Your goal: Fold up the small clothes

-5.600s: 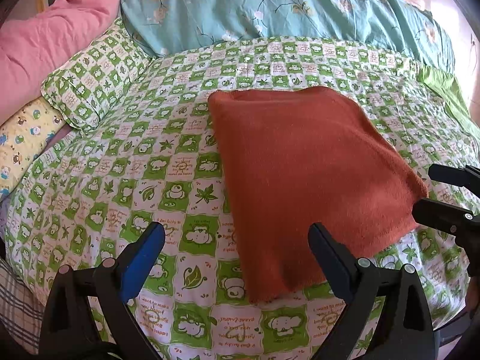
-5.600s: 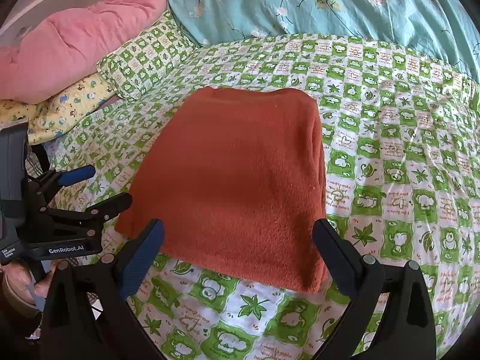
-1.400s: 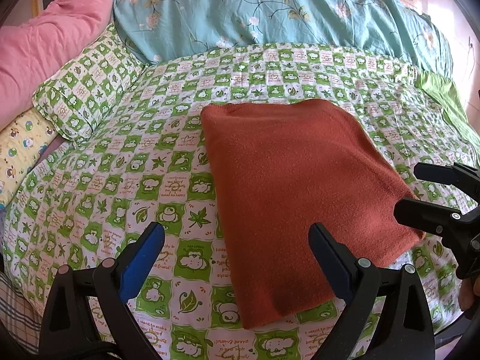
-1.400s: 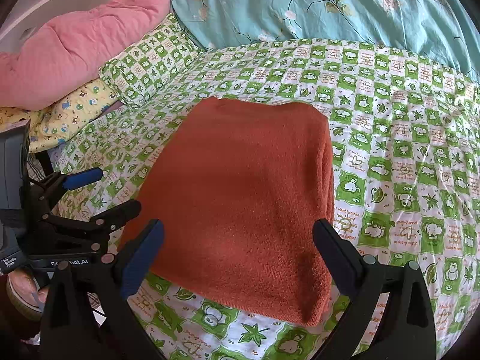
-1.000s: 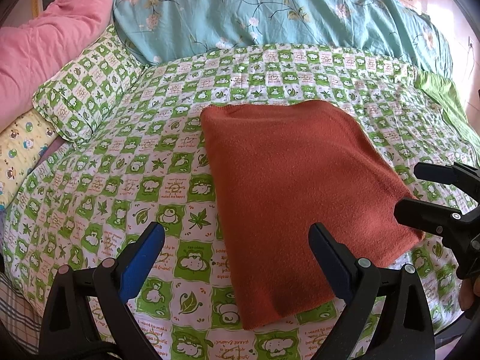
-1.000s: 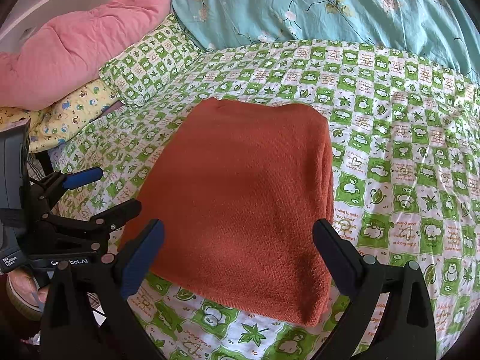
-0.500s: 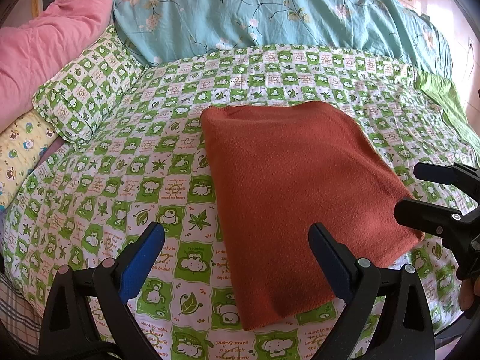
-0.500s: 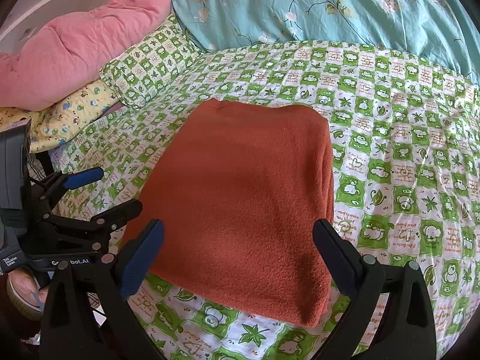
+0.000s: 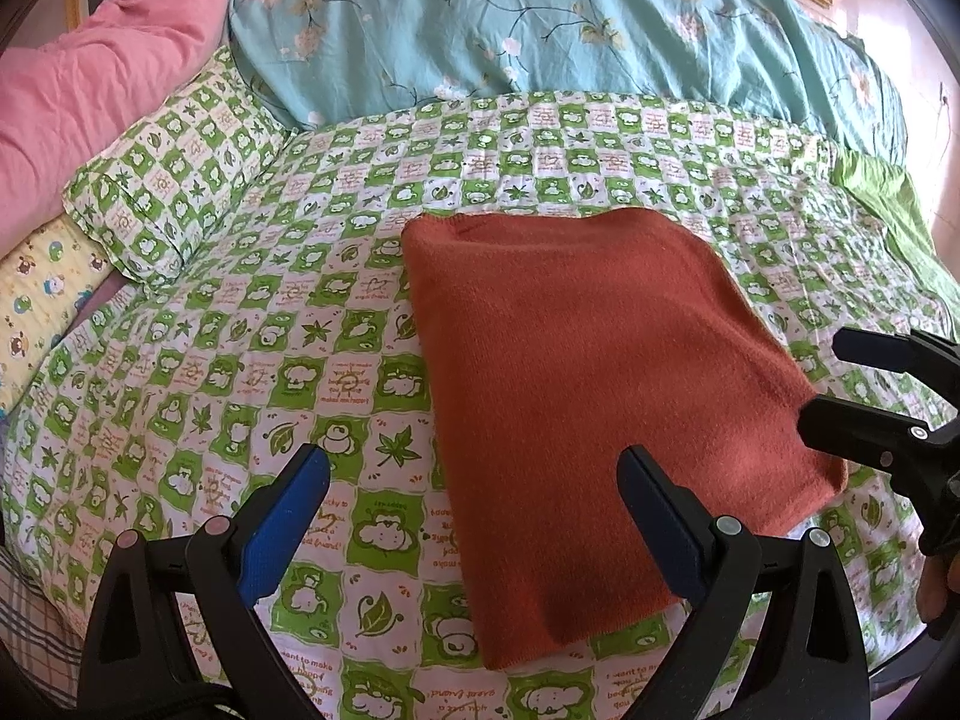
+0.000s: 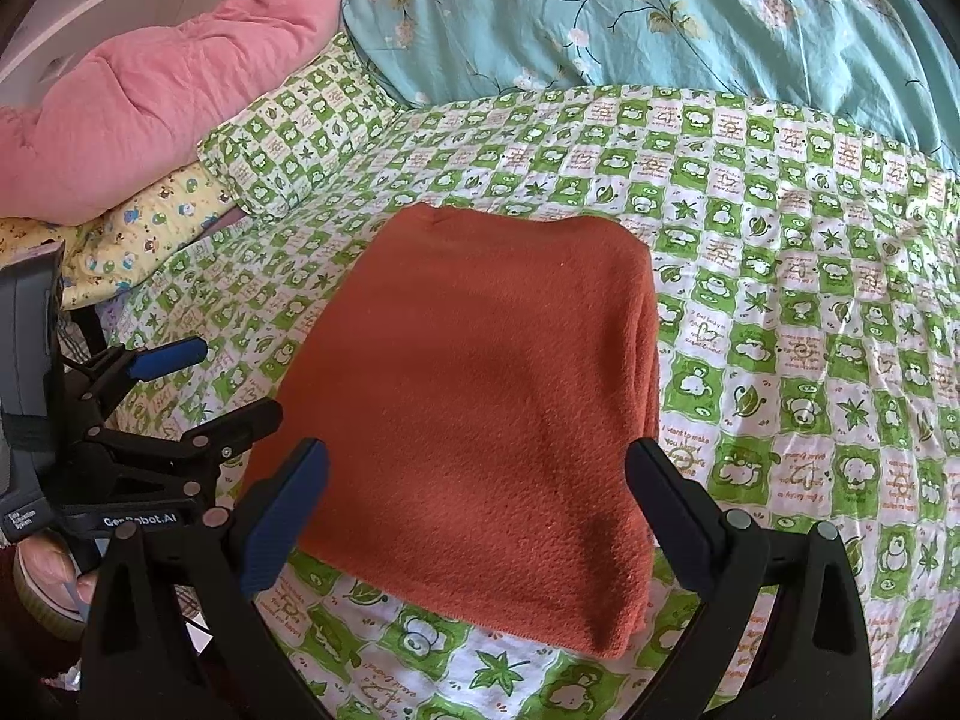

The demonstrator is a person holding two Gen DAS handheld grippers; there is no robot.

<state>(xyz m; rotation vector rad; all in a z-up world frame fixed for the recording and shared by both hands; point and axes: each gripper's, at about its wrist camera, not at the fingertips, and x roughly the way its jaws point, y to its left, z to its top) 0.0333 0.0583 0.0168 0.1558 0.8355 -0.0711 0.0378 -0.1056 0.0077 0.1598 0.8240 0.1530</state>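
Folded towel (image 9: 600, 396) on bedsheet (image 9: 300, 312)

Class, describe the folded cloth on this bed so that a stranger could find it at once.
Start at the bed, covered by a green-and-white checked sheet printed with leaves and cartoon animals. In the middle of that sheet lies the folded cloth, flat, between the two open grippers. It is the only plain rust-orange thing there, without any pattern.
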